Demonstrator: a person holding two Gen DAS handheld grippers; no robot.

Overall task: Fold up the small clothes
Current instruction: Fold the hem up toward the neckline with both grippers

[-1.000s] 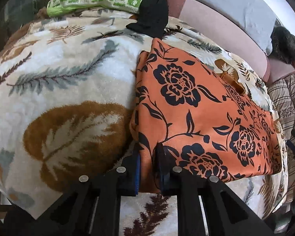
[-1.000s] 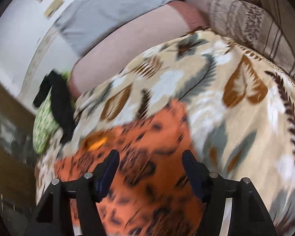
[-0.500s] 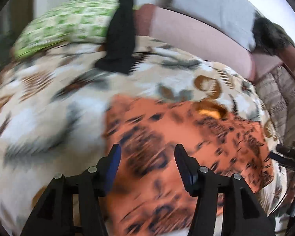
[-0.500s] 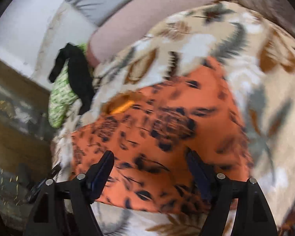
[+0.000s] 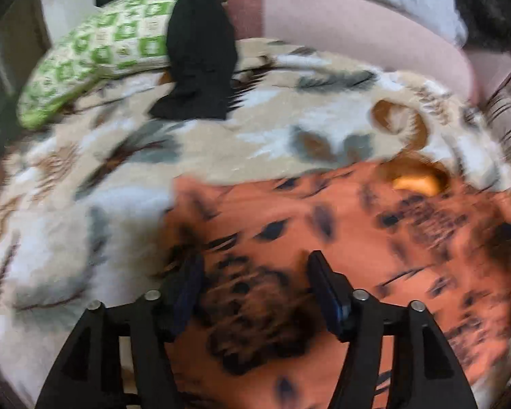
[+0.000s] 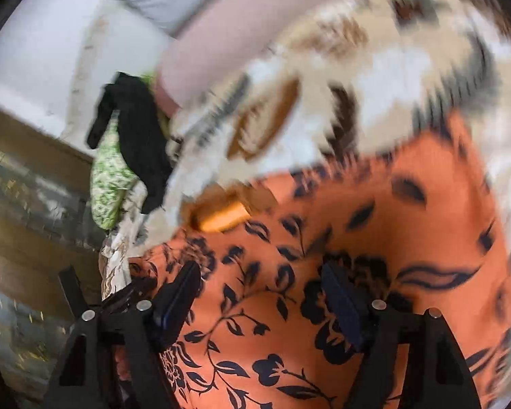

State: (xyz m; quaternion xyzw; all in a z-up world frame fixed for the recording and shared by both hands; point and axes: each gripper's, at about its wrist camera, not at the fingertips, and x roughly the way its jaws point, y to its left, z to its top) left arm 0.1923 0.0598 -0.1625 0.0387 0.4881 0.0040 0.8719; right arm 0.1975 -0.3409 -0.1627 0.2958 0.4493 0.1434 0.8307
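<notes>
Leaf-patterned blanket at frame centre, on which the orange floral garment is shown partly folded, left gripper and right gripper both spread, nothing gripped.

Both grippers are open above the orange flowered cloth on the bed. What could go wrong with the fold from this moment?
1. The left gripper and the right gripper are both open over the orange garment, so nothing holds it; closing now might pinch the leaf-print blanket underneath too.
2. Both views are motion-blurred, so the grippers may be moving fast; a hasty grab could miss the edge.
3. The black garment lies partly on the blanket and could get dragged if the blanket is pulled.
</notes>
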